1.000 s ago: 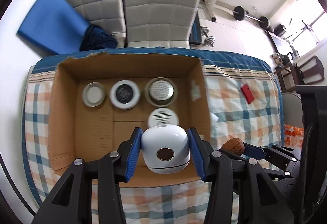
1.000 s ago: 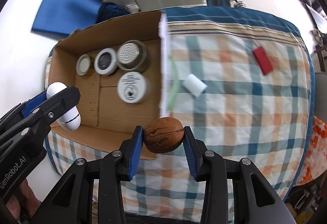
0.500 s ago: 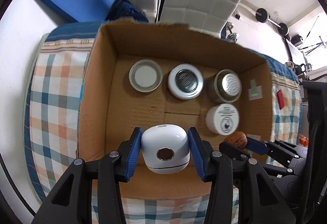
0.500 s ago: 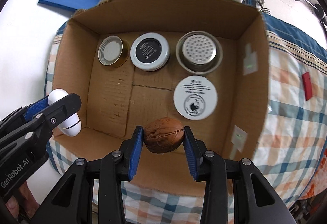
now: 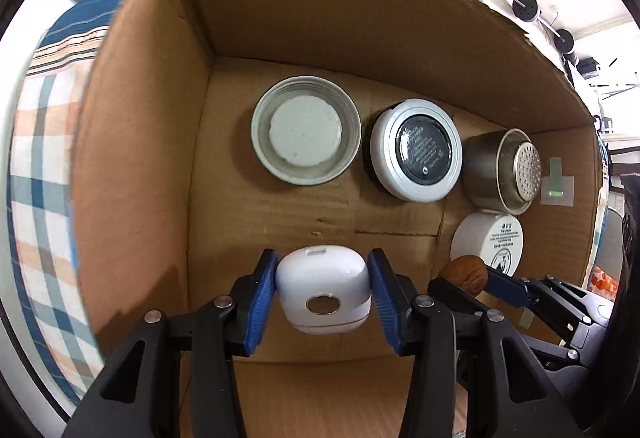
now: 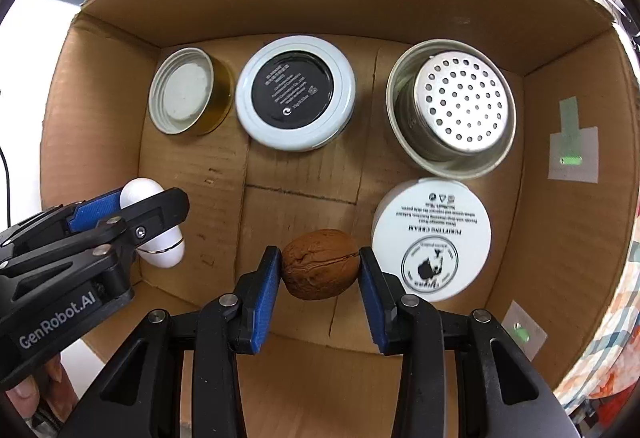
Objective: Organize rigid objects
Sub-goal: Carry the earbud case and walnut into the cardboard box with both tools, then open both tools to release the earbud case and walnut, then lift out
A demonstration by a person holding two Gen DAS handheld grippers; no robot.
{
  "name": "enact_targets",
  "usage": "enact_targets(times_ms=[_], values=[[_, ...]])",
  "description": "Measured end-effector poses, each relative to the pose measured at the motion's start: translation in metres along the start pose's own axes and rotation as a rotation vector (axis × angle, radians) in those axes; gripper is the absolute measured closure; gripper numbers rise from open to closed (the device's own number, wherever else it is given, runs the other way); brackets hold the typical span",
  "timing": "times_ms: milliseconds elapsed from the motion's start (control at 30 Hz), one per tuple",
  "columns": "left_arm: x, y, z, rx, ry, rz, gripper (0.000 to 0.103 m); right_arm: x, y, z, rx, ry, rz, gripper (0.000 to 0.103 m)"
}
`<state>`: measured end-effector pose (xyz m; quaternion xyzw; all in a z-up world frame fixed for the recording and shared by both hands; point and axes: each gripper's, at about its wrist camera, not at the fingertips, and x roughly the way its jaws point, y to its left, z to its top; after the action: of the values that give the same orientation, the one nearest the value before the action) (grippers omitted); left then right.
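Observation:
My left gripper [image 5: 322,292] is shut on a white rounded case [image 5: 322,288] and holds it low inside the cardboard box [image 5: 132,166], over the bare left part of its floor. It also shows in the right wrist view [image 6: 154,226]. My right gripper [image 6: 320,270] is shut on a brown walnut [image 6: 320,264] and holds it inside the box [image 6: 100,86], just left of a white cream jar [image 6: 432,240]. The walnut also shows in the left wrist view [image 5: 464,274].
Along the box's far wall stand a gold-sided jar lid [image 6: 186,96], a white jar with a black label [image 6: 295,93] and a perforated steel cup [image 6: 454,108]. Checked cloth [image 5: 36,158] lies outside the box on the left.
Both grippers have moved forward and down into the box with their objects still held. The box interior now fills both views.

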<state>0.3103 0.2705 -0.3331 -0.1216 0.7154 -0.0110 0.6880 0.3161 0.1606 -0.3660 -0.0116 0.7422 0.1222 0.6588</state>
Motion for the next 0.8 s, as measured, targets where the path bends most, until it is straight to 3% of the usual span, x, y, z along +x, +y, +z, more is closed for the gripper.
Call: enact_targets(times_ms=[400, 533, 600, 667, 800], values=[[-0.001, 0.006, 0.009, -0.023, 0.015, -0.003, 0.059, 0.005, -0.004, 0.002, 0.008, 0.0, -0.001, 0.06], [-0.014, 0.016, 0.008, -0.042, -0.003, 0.01, 0.032, 0.0, -0.004, -0.002, 0.006, -0.001, 0.001, 0.046], [-0.022, 0.016, 0.003, -0.047, -0.012, 0.002, 0.026, -0.005, -0.003, -0.006, 0.003, -0.006, 0.008, 0.038], [-0.032, 0.014, -0.002, -0.044, -0.032, 0.031, 0.008, -0.013, -0.002, -0.005, 0.006, -0.013, 0.003, 0.03], [-0.059, 0.007, -0.015, -0.032, -0.098, 0.051, 0.0, -0.034, -0.005, -0.017, -0.011, -0.049, -0.016, 0.016]])
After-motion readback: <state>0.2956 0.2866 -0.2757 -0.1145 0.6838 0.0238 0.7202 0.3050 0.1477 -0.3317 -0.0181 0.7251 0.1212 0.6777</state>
